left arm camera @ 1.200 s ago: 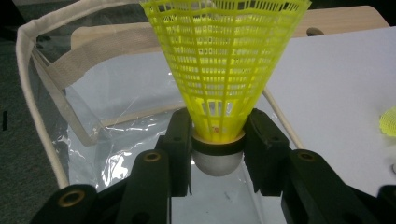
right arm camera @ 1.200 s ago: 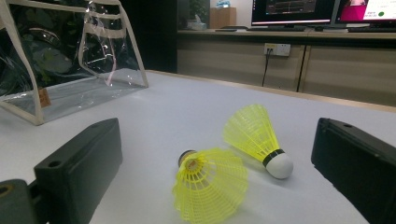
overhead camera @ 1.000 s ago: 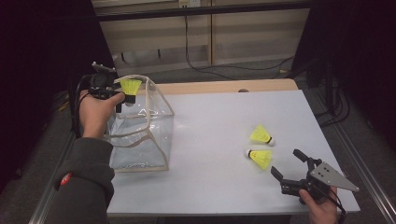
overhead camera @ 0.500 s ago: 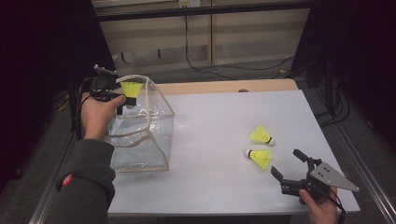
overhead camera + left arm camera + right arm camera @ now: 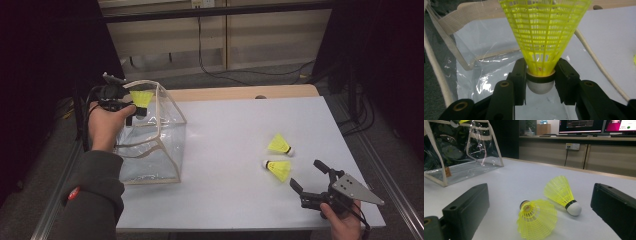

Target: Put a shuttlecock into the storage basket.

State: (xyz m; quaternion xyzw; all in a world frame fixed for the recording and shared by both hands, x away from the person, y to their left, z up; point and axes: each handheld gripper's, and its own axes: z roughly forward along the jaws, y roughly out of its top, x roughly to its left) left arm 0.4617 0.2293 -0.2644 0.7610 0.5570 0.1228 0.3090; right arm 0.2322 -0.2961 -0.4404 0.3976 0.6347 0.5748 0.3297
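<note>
Three yellow plastic shuttlecocks are in play on a white counter (image 5: 230,145). One shuttlecock (image 5: 141,98) is clamped in the left tongs (image 5: 134,111), gripped by its white cork base with the mesh skirt pointing away from the hand. In the left gripper view the two black jaws press on either side of the cork just below its dark band, with the held shuttlecock (image 5: 543,37) spreading wide above the left tongs (image 5: 540,80). The left hand (image 5: 105,125) holds it over the open top of a clear plastic bag (image 5: 150,145) with beige fabric trim, which stands upright at the left side of the counter.

The other two shuttlecocks lie on their sides toward the right of the counter, close together but not touching. The farther shuttlecock (image 5: 279,144) has its cork pointing right; the nearer shuttlecock (image 5: 278,169) has its cork pointing left. In the right gripper view the nearer shuttlecock (image 5: 537,218) shows its open skirt toward the camera, and the farther shuttlecock (image 5: 563,193) lies just behind it, its white cork at lower right.

The right tongs (image 5: 309,176) rest low near the counter's front right corner, held by the right hand (image 5: 345,222), jaws spread wide apart and clamped on nothing, aimed at the two loose shuttlecocks, which lie a little beyond the jaw tips.
</note>
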